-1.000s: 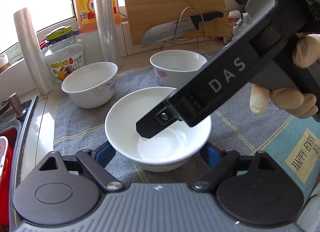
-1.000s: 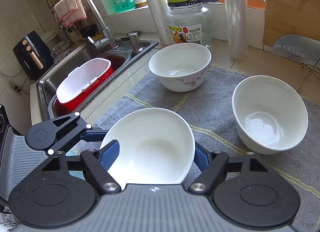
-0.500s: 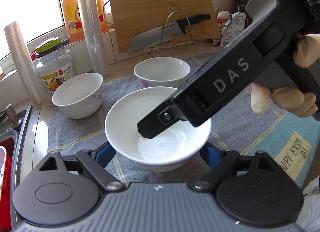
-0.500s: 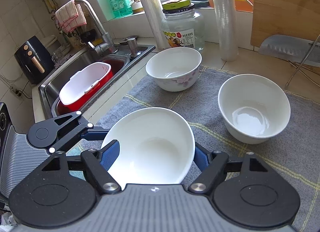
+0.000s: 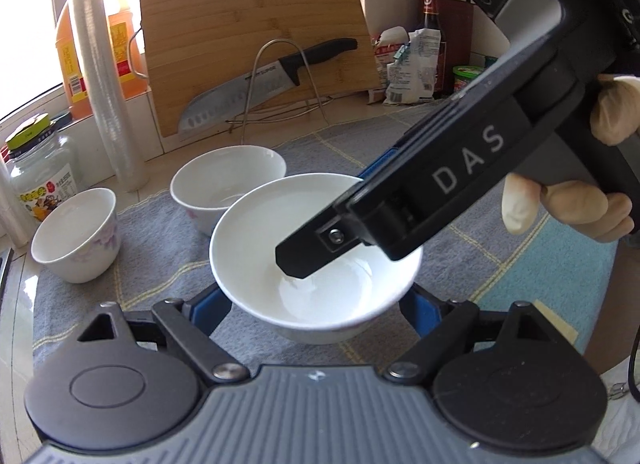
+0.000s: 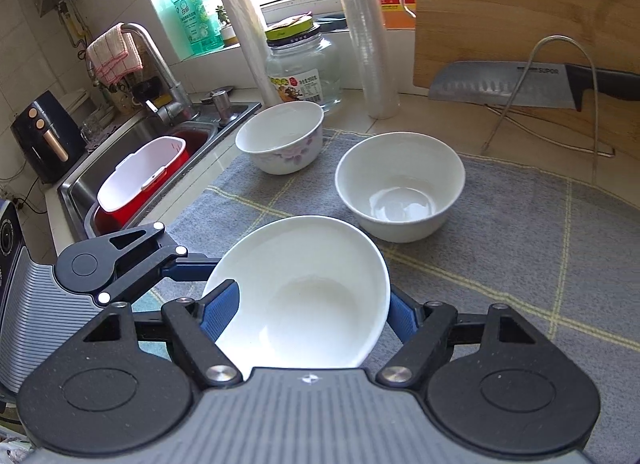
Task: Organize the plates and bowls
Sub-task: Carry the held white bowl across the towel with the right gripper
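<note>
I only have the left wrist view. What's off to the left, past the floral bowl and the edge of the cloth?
Observer: A steel sink, with a red tub lying inside it.
Operator: Anything on its faucet?
Observer: A pink-checked rag hangs over it.
Operator: Is the plain far bowl empty? I can't see its bottom.
Observer: Yes, the right wrist view shows its bottom bare and glossy.

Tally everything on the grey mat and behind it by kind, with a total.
Bowls: 3 (held bowl, plain bowl, floral bowl)
Film rolls: 2 ()
Glass jar: 1
Knife: 1
Cutting board: 1
Total: 8
</note>
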